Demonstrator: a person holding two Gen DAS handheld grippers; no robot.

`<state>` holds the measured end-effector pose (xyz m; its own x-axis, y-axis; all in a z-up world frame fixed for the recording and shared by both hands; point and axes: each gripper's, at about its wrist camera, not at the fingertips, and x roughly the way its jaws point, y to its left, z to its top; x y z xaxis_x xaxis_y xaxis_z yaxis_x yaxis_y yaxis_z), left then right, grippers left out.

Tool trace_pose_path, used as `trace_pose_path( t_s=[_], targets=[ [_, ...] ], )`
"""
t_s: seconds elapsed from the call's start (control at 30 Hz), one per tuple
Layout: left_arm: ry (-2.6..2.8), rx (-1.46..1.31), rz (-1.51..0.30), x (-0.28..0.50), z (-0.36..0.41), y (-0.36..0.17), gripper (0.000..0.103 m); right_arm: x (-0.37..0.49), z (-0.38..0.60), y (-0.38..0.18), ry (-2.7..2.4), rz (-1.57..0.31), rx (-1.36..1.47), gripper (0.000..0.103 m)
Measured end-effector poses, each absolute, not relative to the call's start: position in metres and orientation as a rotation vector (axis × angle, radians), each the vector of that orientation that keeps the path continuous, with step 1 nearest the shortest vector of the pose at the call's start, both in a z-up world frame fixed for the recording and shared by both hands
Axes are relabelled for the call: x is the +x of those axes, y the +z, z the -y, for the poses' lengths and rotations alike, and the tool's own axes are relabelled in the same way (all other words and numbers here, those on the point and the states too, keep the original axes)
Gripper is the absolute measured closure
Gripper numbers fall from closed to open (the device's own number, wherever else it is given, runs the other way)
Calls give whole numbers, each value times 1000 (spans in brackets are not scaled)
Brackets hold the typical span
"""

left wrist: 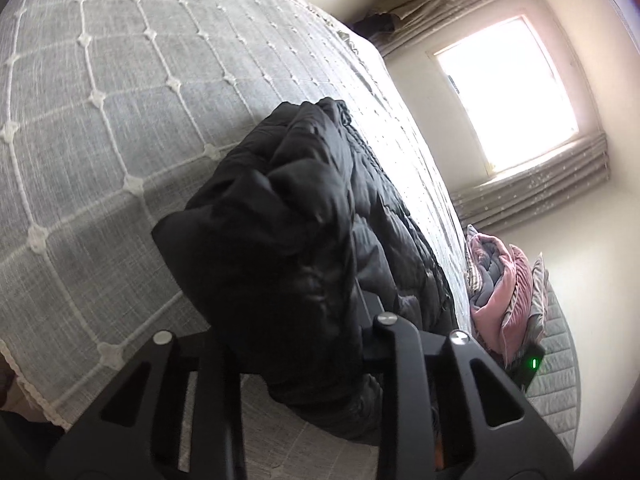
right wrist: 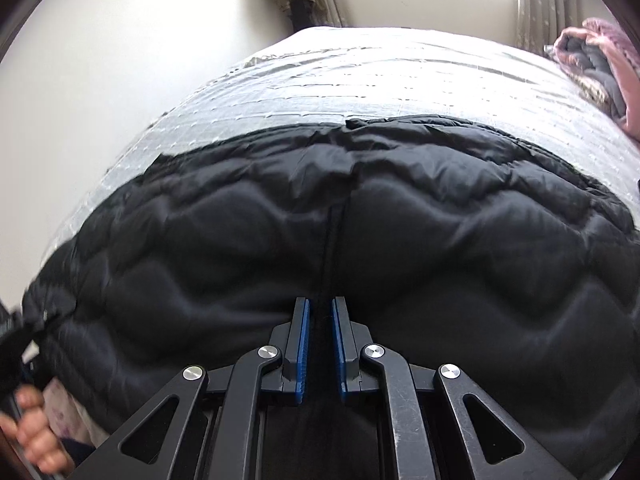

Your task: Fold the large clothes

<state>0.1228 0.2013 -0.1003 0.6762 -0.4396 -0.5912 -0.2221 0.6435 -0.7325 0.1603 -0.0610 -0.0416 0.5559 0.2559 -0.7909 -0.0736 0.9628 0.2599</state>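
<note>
The right gripper (right wrist: 320, 332) pinches the black jacket's (right wrist: 320, 216) near hem, the left gripper (left wrist: 320, 340) clamps a bunched end — better lift both evenly across the bed (left wrist: 100, 120).

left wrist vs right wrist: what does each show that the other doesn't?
Left wrist only: a bunched fold of the black puffer jacket draped over the left tongs, hiding the fingertips.
Right wrist only: the jacket's quilted back spread wide, blue pads of the right tongs pinching its centre seam, and a hand.
Both: grey bedspread, window, pink bedding pile.
</note>
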Motion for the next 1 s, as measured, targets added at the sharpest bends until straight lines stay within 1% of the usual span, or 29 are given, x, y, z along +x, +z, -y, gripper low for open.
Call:
trace_pose_path(
  t_s=[0.27, 0.4, 0.6, 0.93, 1.0],
  targets=[
    [-152, -854, -829, 122, -201, -95, 73, 233, 71, -37, 142, -1006, 284, 93],
    [-165, -800, -798, 120, -192, -86, 73, 272, 76, -49, 119, -1091, 321, 93],
    [-179, -744, -765, 120, -186, -79, 73, 314, 70, -67, 74, -1136, 285, 93],
    [-245, -652, -661, 118, -170, -57, 73, 341, 77, -80, 67, -1106, 292, 93],
    [-261, -637, -634, 117, -167, -51, 73, 340, 78, -77, 67, -1108, 311, 92]
  ],
)
